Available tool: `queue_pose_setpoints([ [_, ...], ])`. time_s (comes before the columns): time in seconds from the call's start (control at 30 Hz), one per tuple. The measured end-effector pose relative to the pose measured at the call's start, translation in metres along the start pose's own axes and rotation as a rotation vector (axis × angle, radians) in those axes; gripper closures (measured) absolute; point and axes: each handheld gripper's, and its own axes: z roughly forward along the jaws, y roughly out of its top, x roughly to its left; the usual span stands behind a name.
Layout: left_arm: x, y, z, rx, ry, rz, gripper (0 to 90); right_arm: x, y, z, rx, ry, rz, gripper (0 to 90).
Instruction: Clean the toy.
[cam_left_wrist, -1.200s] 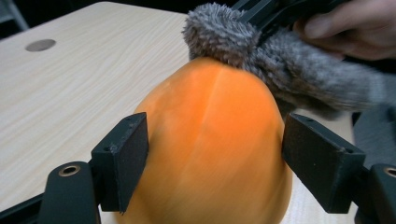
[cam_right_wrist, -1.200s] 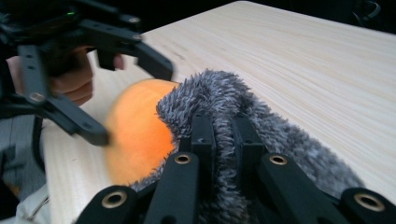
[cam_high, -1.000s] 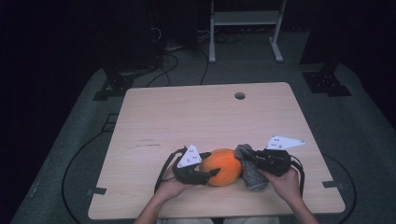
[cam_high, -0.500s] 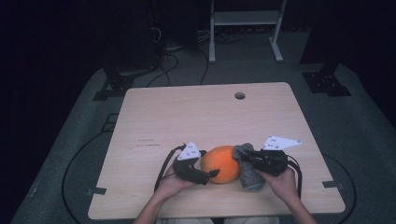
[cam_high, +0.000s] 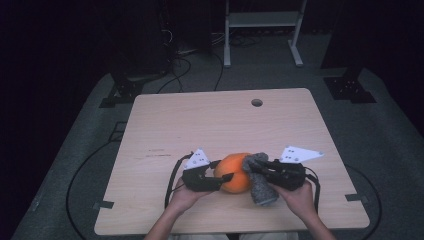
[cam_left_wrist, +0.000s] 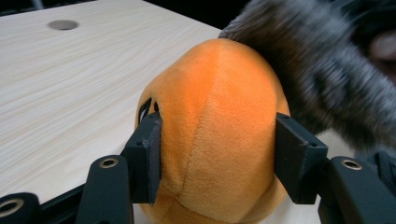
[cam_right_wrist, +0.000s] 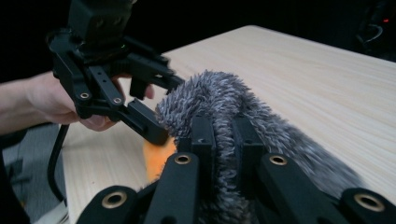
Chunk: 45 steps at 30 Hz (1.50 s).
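Note:
An orange plush ball (cam_high: 234, 167) rests on the wooden table (cam_high: 200, 125) near its front edge. My left gripper (cam_high: 226, 177) comes at it from the left. In the left gripper view its jaws have just been closing with the plush (cam_left_wrist: 215, 93) between them, and both pads press into its sides. My right gripper (cam_high: 256, 173) is shut on a grey fuzzy sock (cam_high: 262, 191), which drapes over the right side of the ball. In the right gripper view the grey fuzz (cam_right_wrist: 210, 93) bulges between the two jaws, with a sliver of orange plush (cam_right_wrist: 156, 156) below it.
A small round hole (cam_high: 257, 102) sits near the table's far edge. Behind the table stand a white metal rack (cam_high: 260, 20) and black stand bases (cam_high: 350, 85), with cables on the grey floor (cam_high: 190, 60). Bare wood stretches across the far half of the table.
The right gripper with the grey sock has shifted slightly against the ball. The left hand has stayed beside the plush.

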Motion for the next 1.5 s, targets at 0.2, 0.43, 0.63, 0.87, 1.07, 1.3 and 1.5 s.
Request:
queue_pose_setpoints([
  [0.2,-0.003,0.002,-0.003,-0.009,0.032,0.032,41.8,-0.018,-0.015,0.003,0.041,-0.054,0.045,81.3],
  [0.43,-0.012,0.004,-0.006,-0.012,0.129,0.168,41.8,-0.016,-0.012,0.002,-0.003,-0.036,0.077,81.3],
  [0.63,-0.018,-0.002,-0.001,0.040,0.079,0.258,38.7,-0.018,-0.018,0.008,0.042,-0.028,0.059,81.2],
  [0.87,-0.021,-0.003,0.001,0.036,0.061,0.290,37.8,-0.016,-0.013,-0.001,0.020,-0.046,0.061,81.2],
  [1.07,-0.020,-0.004,-0.001,0.050,0.045,0.306,36.0,-0.008,-0.011,0.006,0.054,-0.015,0.008,81.2],
  [1.3,0.004,-0.003,0.003,0.087,-0.045,-0.056,11.6,-0.014,-0.020,0.004,0.081,-0.022,0.054,81.3],
  [1.5,-0.012,-0.002,-0.005,0.010,0.086,0.169,41.3,-0.006,-0.014,0.004,0.068,0.031,0.018,81.2],
])
